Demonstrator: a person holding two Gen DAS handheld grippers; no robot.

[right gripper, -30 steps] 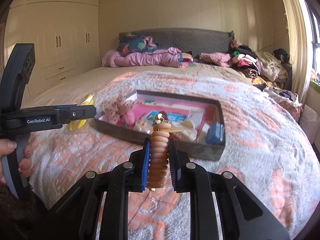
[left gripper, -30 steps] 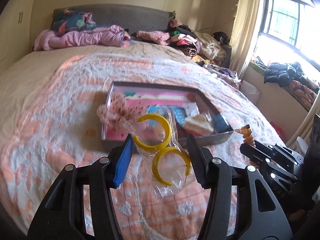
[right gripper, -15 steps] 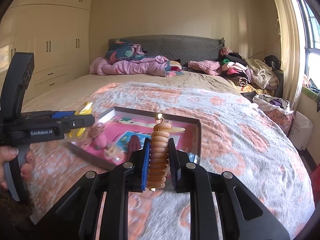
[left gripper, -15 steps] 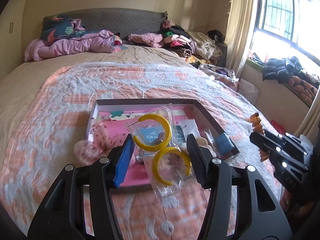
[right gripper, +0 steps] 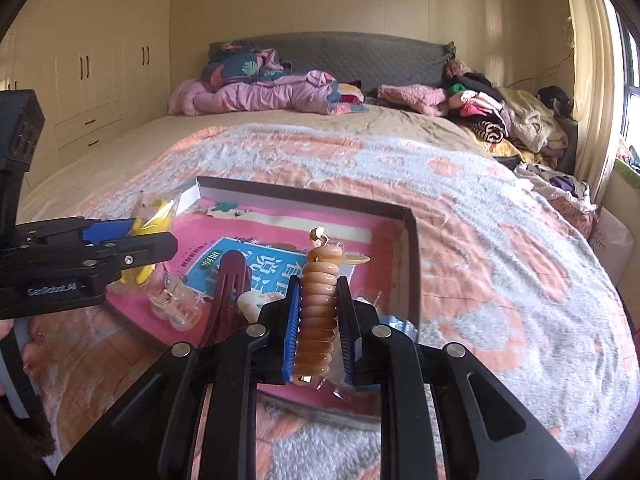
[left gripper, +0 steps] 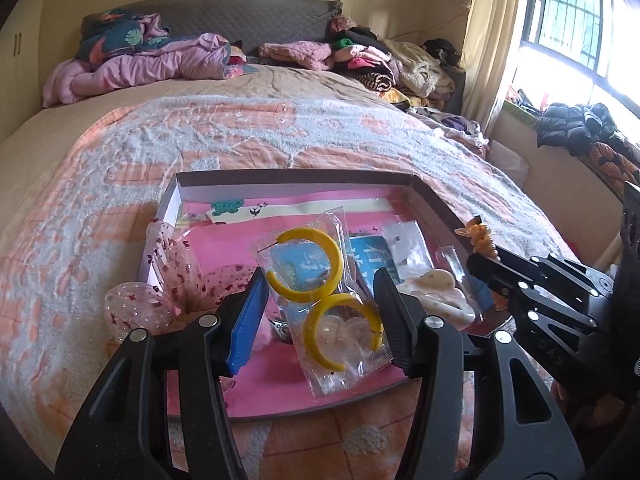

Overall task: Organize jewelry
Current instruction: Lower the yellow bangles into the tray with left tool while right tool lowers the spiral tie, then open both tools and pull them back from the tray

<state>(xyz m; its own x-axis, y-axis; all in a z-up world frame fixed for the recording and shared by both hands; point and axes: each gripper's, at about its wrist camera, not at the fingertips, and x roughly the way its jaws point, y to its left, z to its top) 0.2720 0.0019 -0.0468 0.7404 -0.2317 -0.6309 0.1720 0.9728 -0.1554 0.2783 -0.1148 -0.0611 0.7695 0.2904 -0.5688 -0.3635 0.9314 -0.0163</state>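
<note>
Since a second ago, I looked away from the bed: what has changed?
Both tongs have moved forward over the open box: the left tongs carrying the bagged yellow hoop earrings, the right tongs the amber spiral hair clip. Nothing was picked up or let go; both grips and the box contents stayed as they were.

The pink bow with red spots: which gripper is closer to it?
Left. The left gripper hangs just beside the pink bow; the right gripper is across the box.
</note>
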